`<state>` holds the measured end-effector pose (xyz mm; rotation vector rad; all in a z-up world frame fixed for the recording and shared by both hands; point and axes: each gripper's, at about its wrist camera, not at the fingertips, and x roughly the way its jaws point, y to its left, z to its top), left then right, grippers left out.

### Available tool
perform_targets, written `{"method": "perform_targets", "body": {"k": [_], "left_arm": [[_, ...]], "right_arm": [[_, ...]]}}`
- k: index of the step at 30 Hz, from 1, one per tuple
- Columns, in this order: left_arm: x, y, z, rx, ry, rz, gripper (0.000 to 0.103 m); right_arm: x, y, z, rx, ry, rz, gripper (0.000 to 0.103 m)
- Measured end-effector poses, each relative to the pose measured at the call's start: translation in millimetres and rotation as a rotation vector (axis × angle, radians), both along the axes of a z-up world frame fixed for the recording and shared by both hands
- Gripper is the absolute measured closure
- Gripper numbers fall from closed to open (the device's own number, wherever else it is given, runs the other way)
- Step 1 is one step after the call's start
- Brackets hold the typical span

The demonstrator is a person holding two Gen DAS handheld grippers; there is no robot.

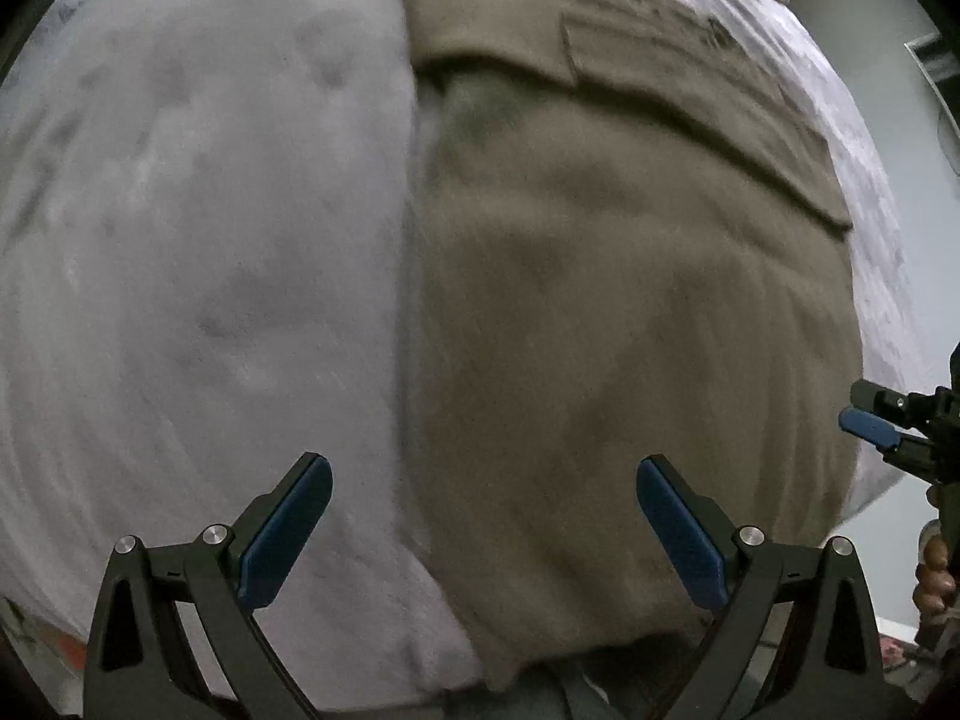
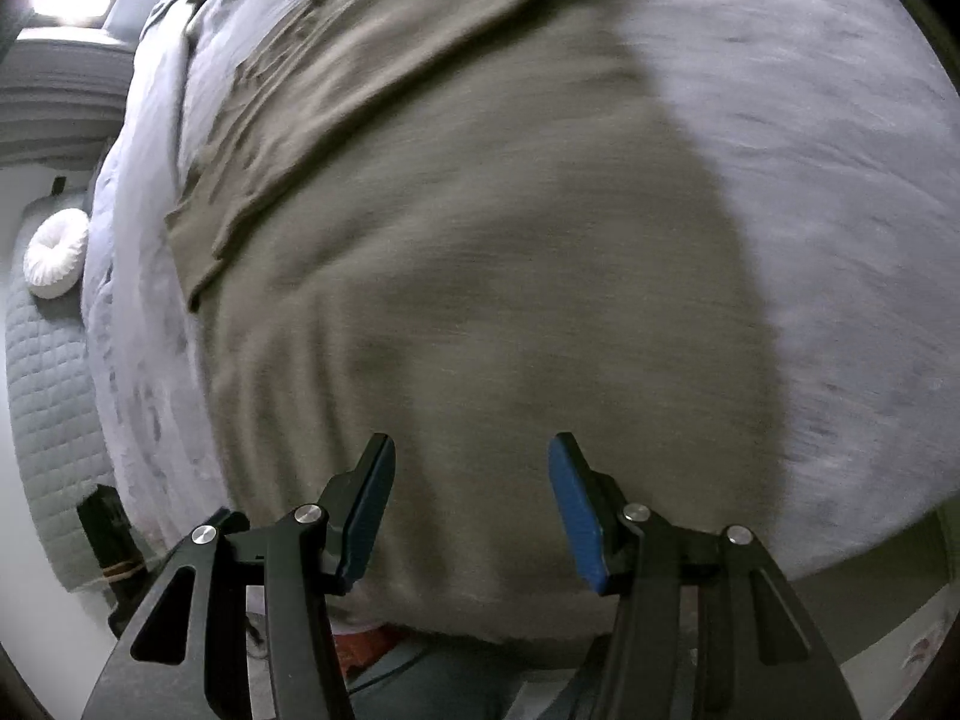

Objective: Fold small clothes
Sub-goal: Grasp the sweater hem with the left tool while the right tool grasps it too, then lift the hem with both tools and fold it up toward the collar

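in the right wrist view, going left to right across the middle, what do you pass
round white cushion → pale grey bedsheet → olive-brown garment spread flat → more grey bedsheet out to the right edge

Home bedroom, grey bedspread, round white cushion, quilted cover
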<state>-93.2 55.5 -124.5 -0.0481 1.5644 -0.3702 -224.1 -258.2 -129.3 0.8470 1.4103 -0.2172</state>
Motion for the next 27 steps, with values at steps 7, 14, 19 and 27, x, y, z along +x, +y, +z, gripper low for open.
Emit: {"method": "perform_targets", "body": {"k": [7,14,19,27], "left_arm": [[-44.2,-20.4,-21.9,-0.029,0.067,0.007,0.001],[-65.4,-43.0,-39.6,-0.005,0.092,-0.045,0.001],[-75.0,-44.3,-28.4,-0.100,0.098,-0.029,0.040],[-68.5,-12.2,-2.6,-0.266,0.137,0.034,0.085]], "right_arm": [[-60.9,-35.4,-20.8,-0.021,0.056,-0.040,0.046],[-63.2,2.9,-51.1,0.237,-0.010,0.027,0.042],[-51.0,20.0,-43.3,0.305,-0.069,0.044,0.082],[-24.1,9.9,6.3,0.421,-0.247,-0.011,0.091]]}}
